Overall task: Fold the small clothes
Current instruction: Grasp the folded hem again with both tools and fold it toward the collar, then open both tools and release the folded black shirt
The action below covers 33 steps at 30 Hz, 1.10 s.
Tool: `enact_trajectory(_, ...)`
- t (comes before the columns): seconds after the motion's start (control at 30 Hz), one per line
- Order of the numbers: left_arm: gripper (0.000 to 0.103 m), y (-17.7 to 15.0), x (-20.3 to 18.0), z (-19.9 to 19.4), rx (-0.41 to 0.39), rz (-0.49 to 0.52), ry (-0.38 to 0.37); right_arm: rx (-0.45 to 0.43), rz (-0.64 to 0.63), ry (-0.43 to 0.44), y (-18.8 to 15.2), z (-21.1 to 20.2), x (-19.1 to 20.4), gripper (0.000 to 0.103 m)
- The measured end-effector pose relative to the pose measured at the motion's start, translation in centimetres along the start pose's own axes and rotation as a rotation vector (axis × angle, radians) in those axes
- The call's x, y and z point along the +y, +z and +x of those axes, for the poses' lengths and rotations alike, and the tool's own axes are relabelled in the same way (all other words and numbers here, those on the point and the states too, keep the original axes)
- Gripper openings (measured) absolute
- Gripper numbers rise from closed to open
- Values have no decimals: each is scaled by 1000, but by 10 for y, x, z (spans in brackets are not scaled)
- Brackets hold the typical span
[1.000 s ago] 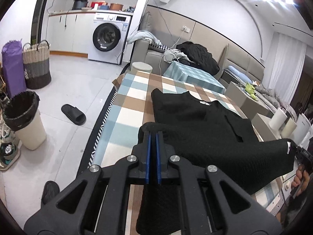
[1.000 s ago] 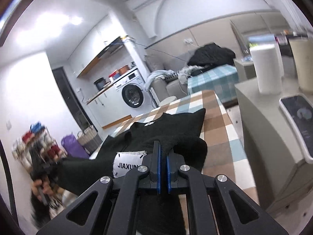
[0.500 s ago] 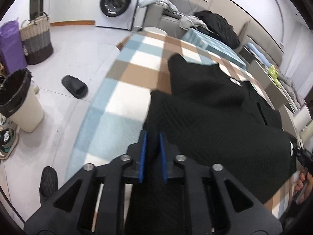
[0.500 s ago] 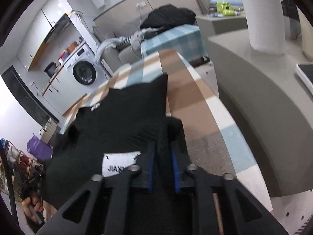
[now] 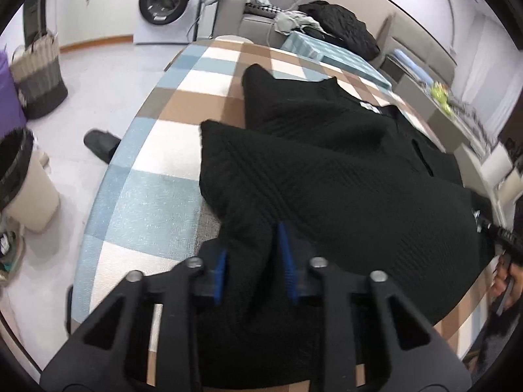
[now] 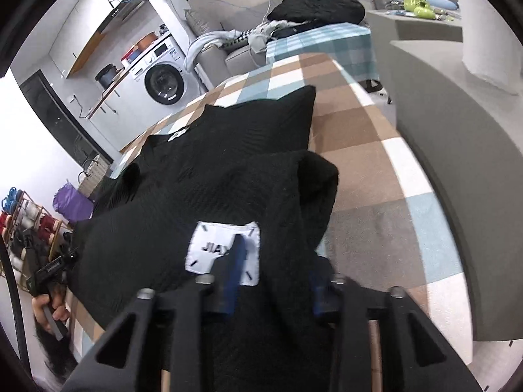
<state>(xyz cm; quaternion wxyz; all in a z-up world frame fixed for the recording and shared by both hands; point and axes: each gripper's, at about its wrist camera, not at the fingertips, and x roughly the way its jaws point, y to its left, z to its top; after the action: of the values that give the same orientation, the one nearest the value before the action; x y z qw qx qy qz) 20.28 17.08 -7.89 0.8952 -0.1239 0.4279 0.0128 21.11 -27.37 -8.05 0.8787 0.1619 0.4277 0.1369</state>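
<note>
**Both my grippers loosened over the folded black garment**

My left gripper (image 5: 253, 261) points down at the near edge of the black knit garment (image 5: 327, 179). Its jaws have just been opening. The blue pads (image 5: 219, 274) stand apart now, and a ridge of the black cloth still lies between them, but I cannot see the pads pressing on it.

My right gripper (image 6: 273, 271) is at the other near corner of the same garment (image 6: 212, 170). Its jaws opened and then came a little closer again, and they are spread now. Black cloth lies between the blue pads (image 6: 233, 271) here too. The left pad of this gripper lies over a white sewn label (image 6: 225, 248) with the letters "JIAX" visible on it.

The garment lies on the checked tablecloth (image 5: 157, 183) of blue, brown and white squares. The near half is folded over the far half, so the fold makes a thick rounded edge in the middle, and the collar with a small white tag (image 5: 369, 106) is at the far side. A washing machine (image 5: 166, 0) stands behind the table, and a black slipper (image 5: 101, 145) lies on the floor beside it.
</note>
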Motion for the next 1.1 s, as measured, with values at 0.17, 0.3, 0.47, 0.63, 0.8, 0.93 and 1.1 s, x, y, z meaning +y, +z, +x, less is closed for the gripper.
enact_trajectory(0.17, 17, -13, -11, -11, -7, 62, 34, 4, -41, -11, -8, -5, 5, 25)
enact_trajectory(0.3, 17, -32, -9, -27, -13, 74, 42, 16, -50, -7, -19, -14, 4, 25)
enact_trajectory(0.47, 17, -61, -3, -51, -20, 76, 38, 18, -51, 2, -44, -34, 3, 25)
enact_trajectory(0.63, 21, -77, 9, -67, -44, 36, 37, 16, -88, -26, -64, -48, 10, 26)
enact_trajectory(0.8, 28, -84, 16, -79, -51, 6, 49, 1, -100, -36, -65, -56, 12, 41)
enact_trajectory(0.93, 28, -93, 16, -90, -60, 15, 58, -58, -73, 21, -72, -74, 5, 44)
enact_trajectory(1.1, 29, -102, 19, -99, -62, 7, 56, -75, -28, 36, -85, -87, -8, 44)
